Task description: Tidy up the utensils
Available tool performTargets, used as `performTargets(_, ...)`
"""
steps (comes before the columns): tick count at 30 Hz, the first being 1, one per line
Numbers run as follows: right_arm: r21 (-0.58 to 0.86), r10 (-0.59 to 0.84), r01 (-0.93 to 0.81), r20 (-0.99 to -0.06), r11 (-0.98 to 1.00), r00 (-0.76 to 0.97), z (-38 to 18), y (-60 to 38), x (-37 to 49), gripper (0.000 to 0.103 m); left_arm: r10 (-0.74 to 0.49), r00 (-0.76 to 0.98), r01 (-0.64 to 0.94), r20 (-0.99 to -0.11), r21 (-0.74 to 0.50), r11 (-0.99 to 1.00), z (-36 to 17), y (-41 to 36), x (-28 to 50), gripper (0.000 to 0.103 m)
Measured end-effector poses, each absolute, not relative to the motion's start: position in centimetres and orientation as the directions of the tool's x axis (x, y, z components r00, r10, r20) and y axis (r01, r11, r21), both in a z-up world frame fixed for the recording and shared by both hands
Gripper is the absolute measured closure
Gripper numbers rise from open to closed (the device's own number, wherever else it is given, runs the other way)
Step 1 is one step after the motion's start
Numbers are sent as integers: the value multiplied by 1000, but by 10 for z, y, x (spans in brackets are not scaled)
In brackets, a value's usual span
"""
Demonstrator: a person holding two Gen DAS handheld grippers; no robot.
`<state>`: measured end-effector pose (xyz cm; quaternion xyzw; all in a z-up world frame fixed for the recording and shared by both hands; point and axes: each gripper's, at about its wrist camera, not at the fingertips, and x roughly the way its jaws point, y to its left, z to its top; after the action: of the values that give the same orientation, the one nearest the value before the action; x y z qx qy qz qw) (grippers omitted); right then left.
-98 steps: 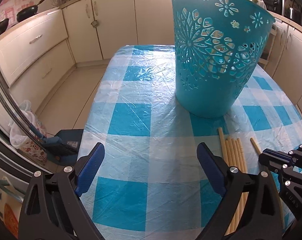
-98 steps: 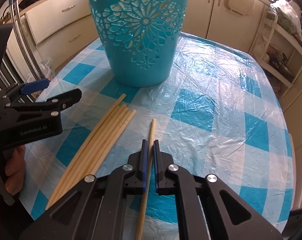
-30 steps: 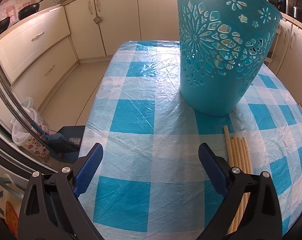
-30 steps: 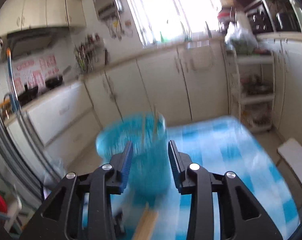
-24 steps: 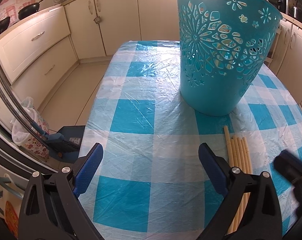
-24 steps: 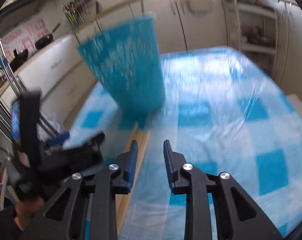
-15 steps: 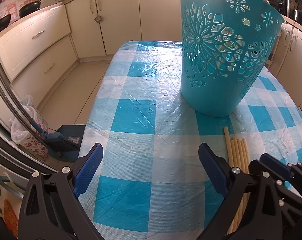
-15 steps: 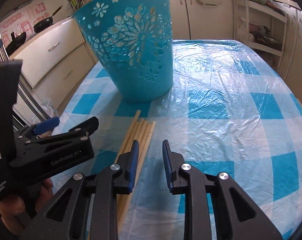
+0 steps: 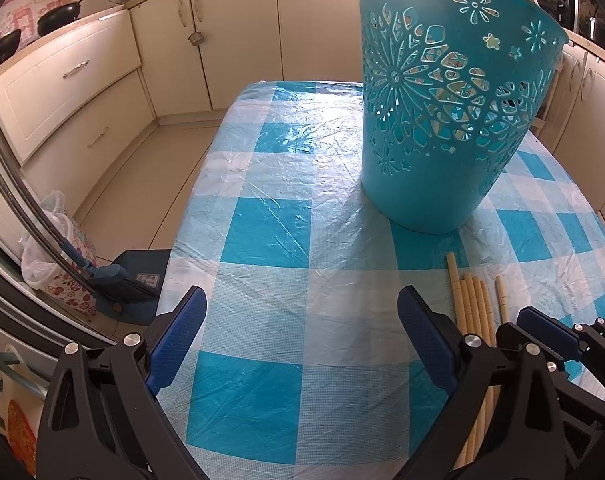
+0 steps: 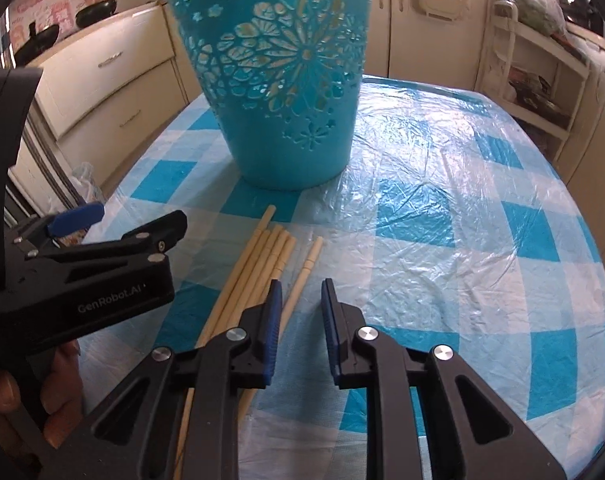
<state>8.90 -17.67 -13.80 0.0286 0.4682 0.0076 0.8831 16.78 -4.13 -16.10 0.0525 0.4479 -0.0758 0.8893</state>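
Right gripper (image 10: 298, 312): jaws parted a little, nothing between them, hovering over the near ends of the chopsticks (image 10: 262, 272). One loose chopstick (image 10: 304, 276) runs up just left of the gap between the jaws, apart from the main bunch.

Left gripper (image 9: 302, 328): jaws spread wide, empty, over bare checked cloth. From the right wrist view it sits just left of the chopstick bunch, held in the person's hand (image 10: 30, 392).

Chopsticks: a bunch of about five lies side by side on the counter (image 10: 442, 240), tips pointing at the basket, plus the single one to their right. Tips stop short of the basket base, not touching it. In the left wrist view the bunch (image 9: 472, 304) lies just right of the left gripper's right jaw, partly hidden behind it.

Container: teal plastic basket (image 10: 278, 80) with floral cut-outs, upright on the counter beyond the chopsticks. Pale stick-like shapes show through the cut-outs in the left wrist view (image 9: 442, 112); cannot tell how many.

Edges and room: counter's left edge drops to the floor close beside the left gripper; a dustpan and brush (image 9: 130, 280) and a plastic bag (image 9: 54, 256) sit on the floor below. Right of the basket and chopsticks, a wide stretch of cloth runs to the counter's far and right edges. Cabinets (image 9: 230, 32) stand beyond.
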Motion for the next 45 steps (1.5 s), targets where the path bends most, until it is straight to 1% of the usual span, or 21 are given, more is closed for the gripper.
performTargets(3,46,49,-20,-837,999,546,-138,-182,90,91,-106,582,198,-806,13,980,-161,-42,167,11)
performTargets(7,-5,27,-59,-845,998,533,-136,-192,87,93,-202,554,288,-808,-42,957,-159,-44,164,11)
performTargets(12,58,67,-33,-835,998,546,-136,-212,81,93,-197,526,341,-827,-7,940,-162,-62,162,10)
performTargets(17,77,82,-33,-825,997,559,-136,-211,78,93,-187,510,379,-839,24,925,-165,-82,158,10)
performTargets(23,111,109,-31,-822,993,559,-134,-218,79,93,-167,503,366,-848,34,930,-167,-88,159,10)
performTargets(27,128,122,-29,-822,991,557,-133,-221,80,93,-131,502,365,-855,72,928,-169,-92,157,10)
performTargets(32,142,134,-28,-821,989,556,-133,-227,82,93,-119,492,308,-863,45,950,-169,-81,160,11)
performTargets(37,151,136,-20,-816,988,562,-134,-230,85,93,-108,496,290,-861,47,956,-167,-81,162,22)
performTargets(39,152,137,-21,-814,988,564,-134,-231,85,93,-114,496,291,-861,41,956,-166,-83,161,30)
performTargets(43,157,141,-20,-812,987,566,-134,-232,86,93,-126,500,291,-857,29,956,-165,-84,158,39)
performTargets(45,161,142,-17,-811,987,567,-134,-234,87,93,-132,498,292,-857,22,956,-165,-86,158,45)
